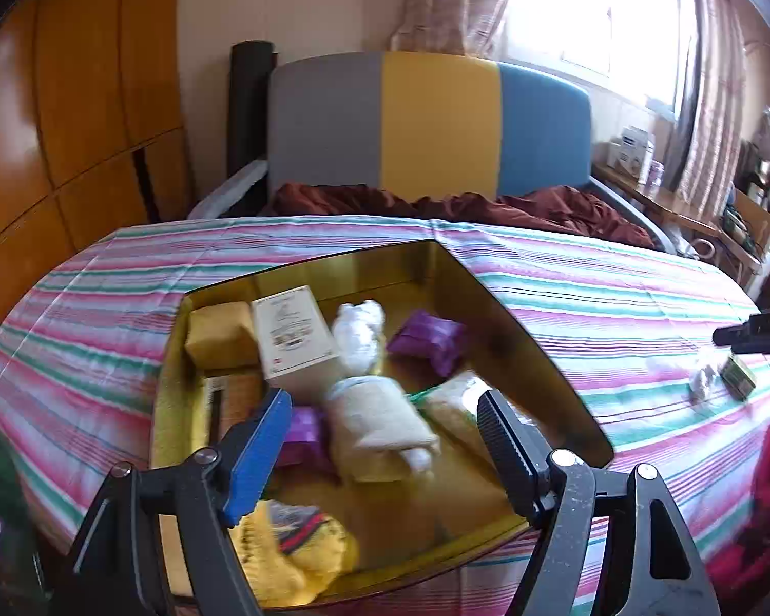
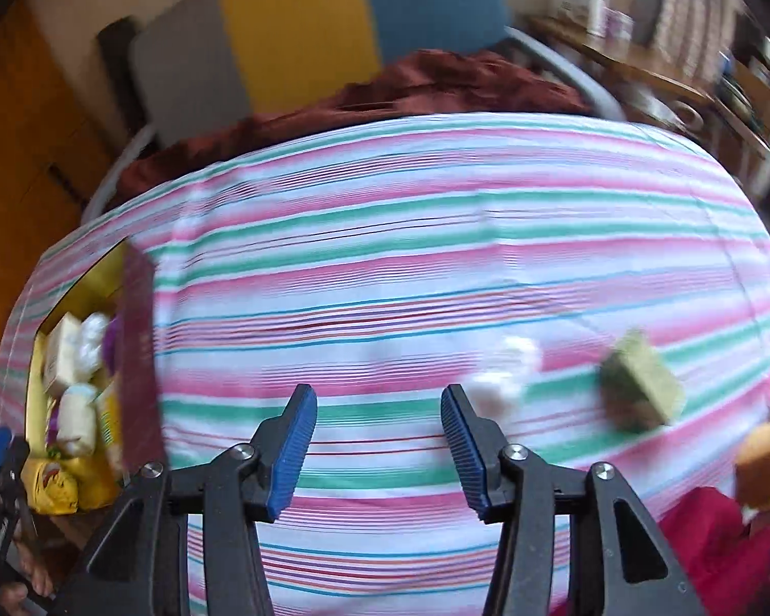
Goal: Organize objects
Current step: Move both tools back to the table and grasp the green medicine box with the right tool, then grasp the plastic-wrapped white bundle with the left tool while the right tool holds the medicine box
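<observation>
A bed covered by a pink, green and white striped sheet [image 2: 436,215] carried everything. In the right wrist view, an open gold-lined box [image 2: 138,339] sat on it at nine o'clock. A white crumpled wad [image 2: 508,374] lay towards four o'clock, a green block [image 2: 641,385] just beside it at three o'clock, well apart from the box. A rumpled maroon blanket [image 1: 564,210] lay at twelve o'clock.

No text is reading clearly. White box [image 1: 295,339] in the gold tin [image 1: 513,308] is carrying a printed label with small dark lines, too blurred to decipher.
</observation>
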Action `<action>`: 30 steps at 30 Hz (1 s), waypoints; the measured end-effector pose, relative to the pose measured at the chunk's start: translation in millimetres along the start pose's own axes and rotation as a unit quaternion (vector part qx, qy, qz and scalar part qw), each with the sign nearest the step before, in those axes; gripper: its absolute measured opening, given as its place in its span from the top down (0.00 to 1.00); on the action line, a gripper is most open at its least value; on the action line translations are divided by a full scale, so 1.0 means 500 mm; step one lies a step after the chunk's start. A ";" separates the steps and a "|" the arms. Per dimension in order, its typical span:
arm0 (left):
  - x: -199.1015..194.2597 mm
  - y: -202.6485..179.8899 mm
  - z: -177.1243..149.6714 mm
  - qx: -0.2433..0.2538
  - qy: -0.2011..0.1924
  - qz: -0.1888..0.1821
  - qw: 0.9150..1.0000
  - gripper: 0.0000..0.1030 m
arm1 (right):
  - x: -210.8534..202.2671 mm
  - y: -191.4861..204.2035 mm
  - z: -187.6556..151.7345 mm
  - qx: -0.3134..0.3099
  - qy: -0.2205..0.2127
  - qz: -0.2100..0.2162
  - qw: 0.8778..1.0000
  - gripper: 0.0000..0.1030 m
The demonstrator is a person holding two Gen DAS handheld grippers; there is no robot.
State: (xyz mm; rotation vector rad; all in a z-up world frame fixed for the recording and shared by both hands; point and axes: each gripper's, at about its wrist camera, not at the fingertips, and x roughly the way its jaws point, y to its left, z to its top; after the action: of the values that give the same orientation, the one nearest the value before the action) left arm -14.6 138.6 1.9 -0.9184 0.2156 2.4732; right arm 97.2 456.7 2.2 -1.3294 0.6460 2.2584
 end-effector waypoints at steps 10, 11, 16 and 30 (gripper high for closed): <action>0.016 -0.132 0.023 0.067 0.011 -0.060 0.996 0.26 | 0.024 -0.225 0.047 0.075 0.056 -0.089 0.992 0.39; 0.017 -0.146 0.025 0.075 0.012 -0.066 0.995 0.26 | 0.037 -0.230 0.049 0.066 0.066 -0.096 0.991 0.39; 0.025 -0.213 0.031 0.103 0.023 -0.097 0.990 0.25 | 0.089 -0.242 0.062 0.026 0.102 -0.109 0.988 0.38; 0.115 -0.397 0.036 0.131 0.087 -0.197 0.968 0.28 | 0.137 -0.240 0.059 0.052 0.108 -0.032 0.992 0.71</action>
State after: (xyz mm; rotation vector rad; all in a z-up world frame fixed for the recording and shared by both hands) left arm 36.0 338.7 -17.1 -0.9587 0.3697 1.9478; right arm 116.7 578.9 -66.2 -1.5333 0.7729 2.0184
